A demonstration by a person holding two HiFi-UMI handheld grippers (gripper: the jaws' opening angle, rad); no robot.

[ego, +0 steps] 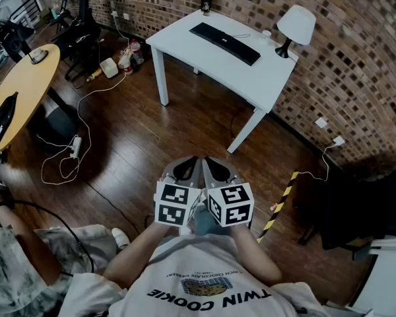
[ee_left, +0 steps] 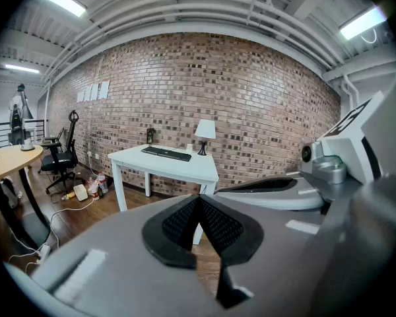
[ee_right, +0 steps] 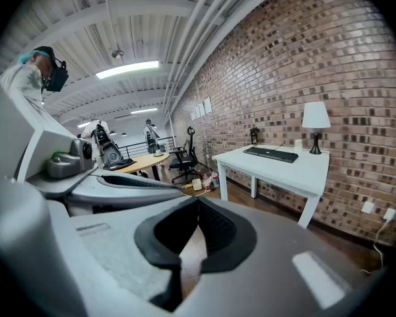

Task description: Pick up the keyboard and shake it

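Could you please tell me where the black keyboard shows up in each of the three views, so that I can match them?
Head view: the keyboard lies at upper centre, on the white table.
Left gripper view: the keyboard is left of centre, on the table top.
Right gripper view: the keyboard is right of centre, on the table top.
Shared landmark: the white lamp stands just right of the keyboard in every view.

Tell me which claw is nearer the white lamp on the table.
Right, narrowly. Both claws sit side by side, far short of the lamp; the right claw is on the lamp's side, the left claw beyond it.
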